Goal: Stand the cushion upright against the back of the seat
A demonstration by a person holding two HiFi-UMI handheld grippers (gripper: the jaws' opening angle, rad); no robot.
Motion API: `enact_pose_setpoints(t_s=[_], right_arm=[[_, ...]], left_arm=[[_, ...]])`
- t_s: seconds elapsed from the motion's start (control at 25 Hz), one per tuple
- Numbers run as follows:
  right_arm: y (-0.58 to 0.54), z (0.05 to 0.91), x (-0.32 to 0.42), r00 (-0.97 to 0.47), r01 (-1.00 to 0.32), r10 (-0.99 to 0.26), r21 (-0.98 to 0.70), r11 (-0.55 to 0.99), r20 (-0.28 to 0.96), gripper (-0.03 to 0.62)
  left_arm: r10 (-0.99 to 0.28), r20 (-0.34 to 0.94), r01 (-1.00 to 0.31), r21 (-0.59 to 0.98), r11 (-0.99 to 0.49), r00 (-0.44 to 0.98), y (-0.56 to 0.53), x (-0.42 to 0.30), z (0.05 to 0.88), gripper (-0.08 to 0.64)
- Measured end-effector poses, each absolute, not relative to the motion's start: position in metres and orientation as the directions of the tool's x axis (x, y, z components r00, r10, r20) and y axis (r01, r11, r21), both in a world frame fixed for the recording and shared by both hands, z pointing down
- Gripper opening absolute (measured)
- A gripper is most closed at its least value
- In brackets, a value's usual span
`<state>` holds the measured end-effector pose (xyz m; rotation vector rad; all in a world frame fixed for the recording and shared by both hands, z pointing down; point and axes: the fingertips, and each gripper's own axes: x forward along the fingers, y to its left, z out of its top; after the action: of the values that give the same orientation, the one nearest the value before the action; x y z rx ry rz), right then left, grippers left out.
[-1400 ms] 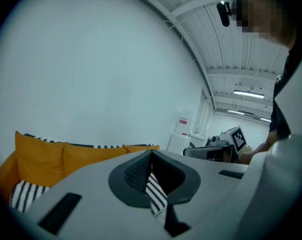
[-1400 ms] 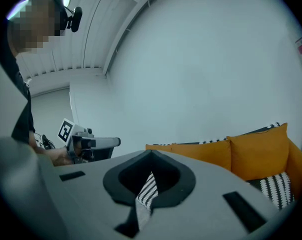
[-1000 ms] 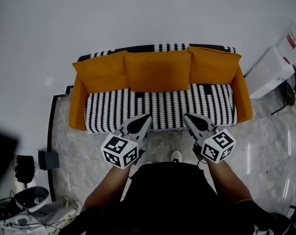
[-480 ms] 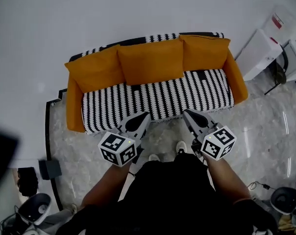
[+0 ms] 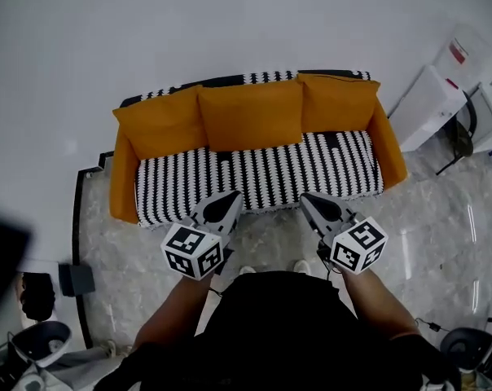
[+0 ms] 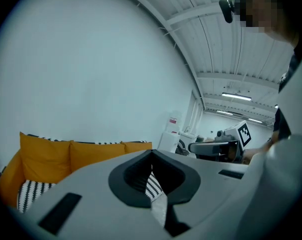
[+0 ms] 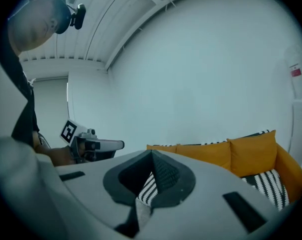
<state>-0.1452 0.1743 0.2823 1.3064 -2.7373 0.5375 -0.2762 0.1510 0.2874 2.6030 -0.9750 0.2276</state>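
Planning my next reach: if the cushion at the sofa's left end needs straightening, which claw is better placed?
Left. The left claw sits nearer that cushion; the right claw hangs before the sofa's other half and would have to cross. Both are shut and empty.

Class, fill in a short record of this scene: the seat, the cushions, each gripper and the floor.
Seat: sofa, black-and-white striped cover, orange arms
Cushions: three orange ones, left, middle, right, all upright against the backrest
Left gripper: jaws shut, nothing between them, held out toward the sofa
Right gripper: jaws shut, empty, held out toward the sofa
Floor: pale marbled surface
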Motion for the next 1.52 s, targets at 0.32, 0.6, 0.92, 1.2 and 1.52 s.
enact_pose_setpoints(t_s=[0.32,0.6,0.92,1.2,1.52], right_arm=[[0.177,0.282,-0.119,-0.675,-0.735,-0.709,-0.271,0.622,0.204,0.035],[0.176,0.288,-0.107,-0.690,-0.720,-0.696,-0.296,0.628,0.199,0.035],[0.178,0.291,-0.099,-0.690,-0.717,-0.697,-0.315,0.622,0.195,0.035],[0.175,0.288,-0.100,-0.698,-0.704,-0.694,-0.348,0.619,0.176,0.035],[0.176,0.289,-0.100,-0.706,-0.691,-0.687,-0.373,0.619,0.169,0.035]], left_arm=[[-0.635,0.262,-0.686,0.245,-0.685,0.727,0.164,-0.243,0.283,0.016],[-0.658,0.276,-0.713,0.215,-0.668,0.700,0.168,-0.233,0.283,0.017],[-0.664,0.286,-0.721,0.201,-0.664,0.691,0.172,-0.230,0.284,0.015],[-0.653,0.286,-0.710,0.206,-0.673,0.701,0.170,-0.227,0.284,0.015],[-0.643,0.288,-0.702,0.205,-0.682,0.709,0.171,-0.228,0.287,0.017]])
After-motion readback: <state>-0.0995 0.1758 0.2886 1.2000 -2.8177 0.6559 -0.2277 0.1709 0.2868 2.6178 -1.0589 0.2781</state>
